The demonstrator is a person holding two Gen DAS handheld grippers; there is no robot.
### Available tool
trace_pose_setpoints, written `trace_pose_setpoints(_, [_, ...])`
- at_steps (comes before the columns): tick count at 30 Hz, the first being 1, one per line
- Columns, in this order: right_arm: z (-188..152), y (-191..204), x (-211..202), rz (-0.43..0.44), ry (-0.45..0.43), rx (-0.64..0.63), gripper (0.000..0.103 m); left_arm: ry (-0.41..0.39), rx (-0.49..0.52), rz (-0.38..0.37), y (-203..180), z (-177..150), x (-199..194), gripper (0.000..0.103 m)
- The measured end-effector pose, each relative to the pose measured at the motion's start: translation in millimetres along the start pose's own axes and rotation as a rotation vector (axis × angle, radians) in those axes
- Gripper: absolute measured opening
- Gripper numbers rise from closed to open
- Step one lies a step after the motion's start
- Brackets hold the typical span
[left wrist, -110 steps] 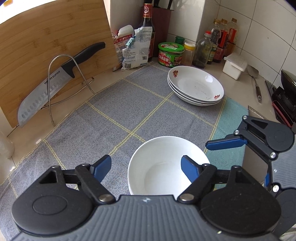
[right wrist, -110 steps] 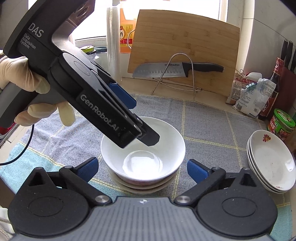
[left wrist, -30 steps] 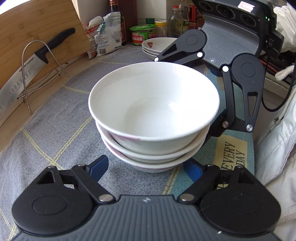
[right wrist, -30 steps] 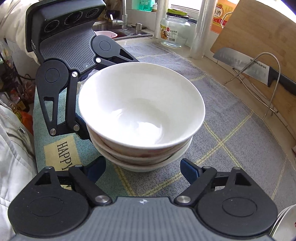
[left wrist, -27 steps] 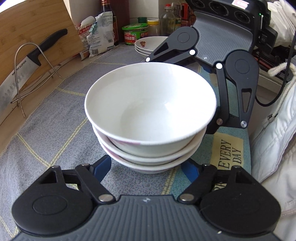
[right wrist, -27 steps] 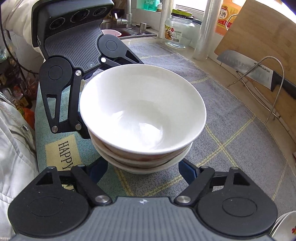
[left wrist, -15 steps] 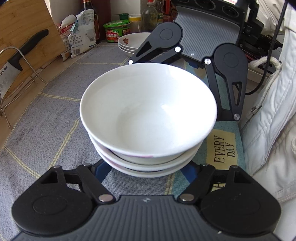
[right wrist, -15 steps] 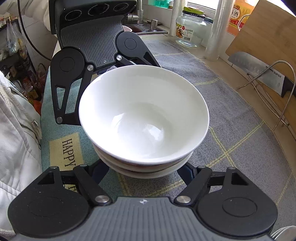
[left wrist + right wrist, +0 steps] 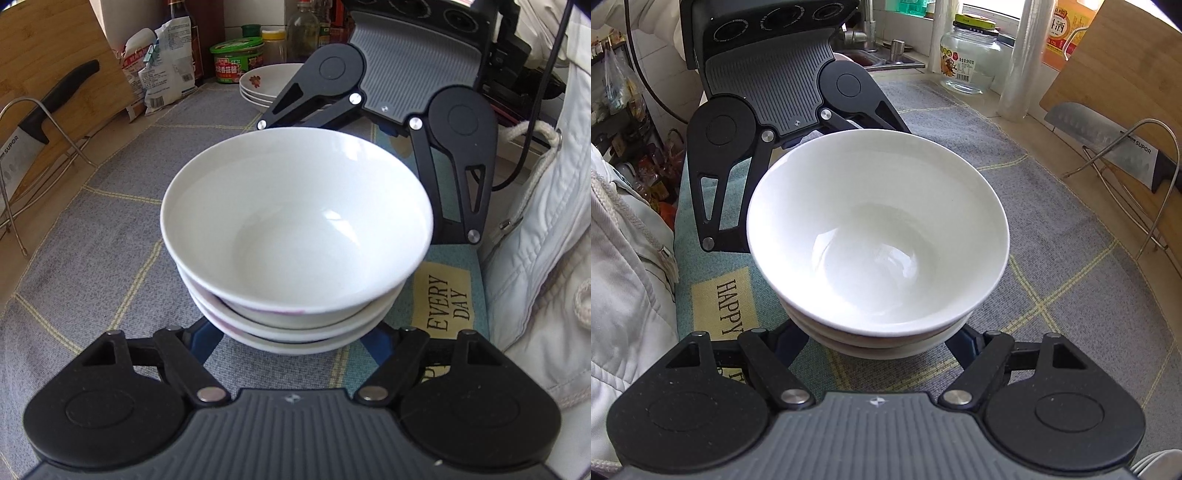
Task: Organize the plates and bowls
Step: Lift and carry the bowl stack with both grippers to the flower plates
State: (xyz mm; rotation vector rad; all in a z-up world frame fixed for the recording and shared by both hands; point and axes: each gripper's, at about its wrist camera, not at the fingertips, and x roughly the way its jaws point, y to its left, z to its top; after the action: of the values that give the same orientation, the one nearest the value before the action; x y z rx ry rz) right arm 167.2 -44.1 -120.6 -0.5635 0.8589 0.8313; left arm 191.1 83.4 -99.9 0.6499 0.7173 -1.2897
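Left gripper (image 9: pixel 291 341): jaws drawn in on the base of the bowl stack (image 9: pixel 295 236) from the near side of its own view, blue fingertips (image 9: pixel 201 338) tucked under the lowest bowl's flare; they look pressed to it, though the contact itself is hidden beneath the rim. Right gripper (image 9: pixel 882 341): jaws likewise closed in low on the same stack (image 9: pixel 877 236) from the opposite side, as narrow as the stack allows, fingertips mostly hidden under the bowls. Each gripper shows in the other's view just behind the stack. Bowl stack: three white bowls nested upright, the lower ones with a reddish band, standing on the grey checked mat (image 9: pixel 92 258) near its teal printed end (image 9: pixel 445 306), close to the person's pale jacket (image 9: pixel 546 258). Plate stack (image 9: pixel 264 83): shallow white plates with a red flower, piled at the far end of the mat, well apart from the bowls, beside a green-lidded tub (image 9: pixel 236 61). Further out on the tabletop: a snack bag (image 9: pixel 162 77), sauce bottles, a knife (image 9: pixel 1108 146) on a wire stand against a wooden cutting board (image 9: pixel 1115 62), and a glass jar (image 9: pixel 969 61). Status, as a judgement: sorting appears done, with bowls in one pile and plates in another; what seems left is carrying the gripped bowl stack to its final spot, possibly beside the plates.
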Motion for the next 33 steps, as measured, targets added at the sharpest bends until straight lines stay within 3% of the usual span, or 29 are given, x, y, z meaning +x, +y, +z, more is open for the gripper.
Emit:
trace_pose_setpoints(7, [-5.2, -3.0, -15.0, -0.006, -0.003, -0.001, 0.083, 0.013, 0.005, 0.008, -7.4, 15.2, -1.5, 0.079])
trace_pose_setpoints(15, [-21.3, -22.5, -46.6, -0.02, 0.005, -0.014, 0.083, -0.005, 0.0, 0.01, -20.2, 54.2, 7.5, 0.079])
trace_pose_setpoints(33, [-98.7, -80.0, -128.7, -0.106, -0.003, -0.007, 0.083, -0.03, 0.061, 0.006, -33.0, 163.2, 71.2, 0.079])
